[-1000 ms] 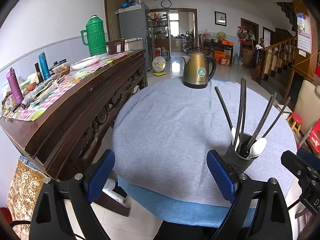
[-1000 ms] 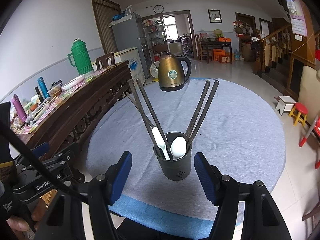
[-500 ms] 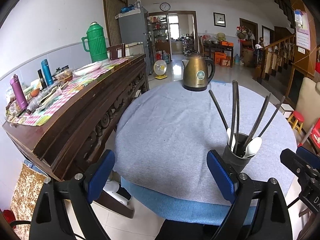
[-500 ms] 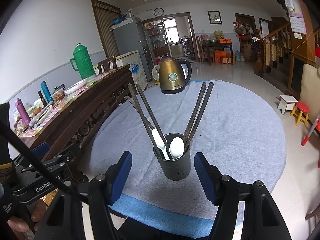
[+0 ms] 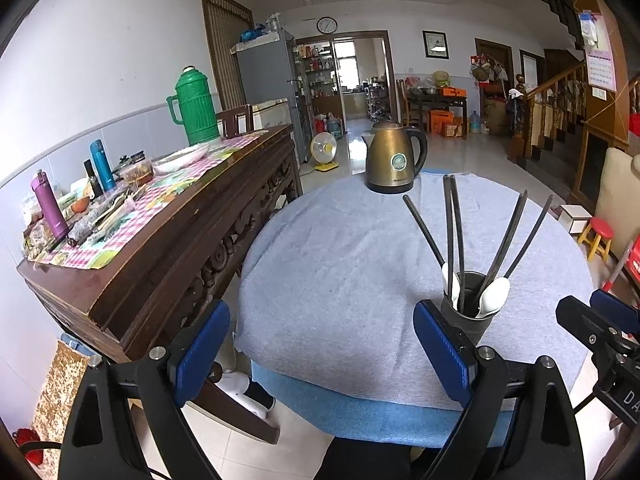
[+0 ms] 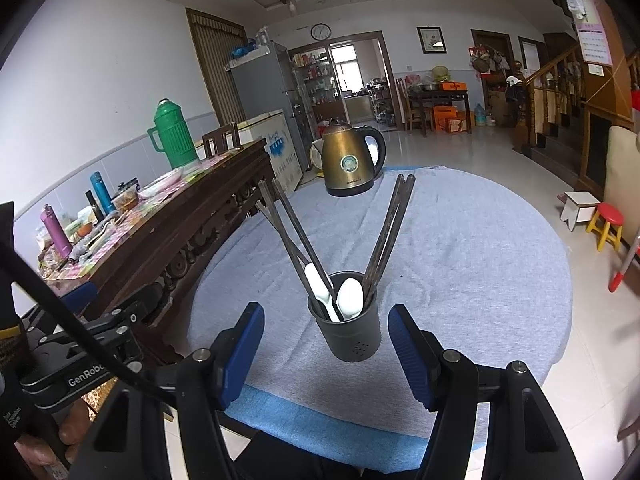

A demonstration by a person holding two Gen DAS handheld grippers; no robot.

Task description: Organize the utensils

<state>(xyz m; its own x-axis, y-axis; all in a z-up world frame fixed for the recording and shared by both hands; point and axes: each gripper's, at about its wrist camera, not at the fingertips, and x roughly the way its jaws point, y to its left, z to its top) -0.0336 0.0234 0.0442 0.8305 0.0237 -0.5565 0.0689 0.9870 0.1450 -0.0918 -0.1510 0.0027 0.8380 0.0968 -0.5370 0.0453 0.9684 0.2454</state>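
Chopsticks (image 6: pixel 294 240) and white spoons (image 6: pixel 350 298) stand in the dark holder (image 6: pixel 348 334) at six o'clock on the table (image 6: pixel 480 264) — apparently sorted. Both grippers, right (image 6: pixel 326 350) and left (image 5: pixel 320 354), gape empty; withdraw gently, avoiding the holder.

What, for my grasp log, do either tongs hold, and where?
Nothing: left tongs and right tongs gape open, short of the dark grey utensil cup.

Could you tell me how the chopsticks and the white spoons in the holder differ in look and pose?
The chopsticks are dark, thin and fan far above the rim; the white spoons are broad and barely clear it. Chopsticks lean outward both ways; spoons sit near the middle. All stand in the grey utensil holder.
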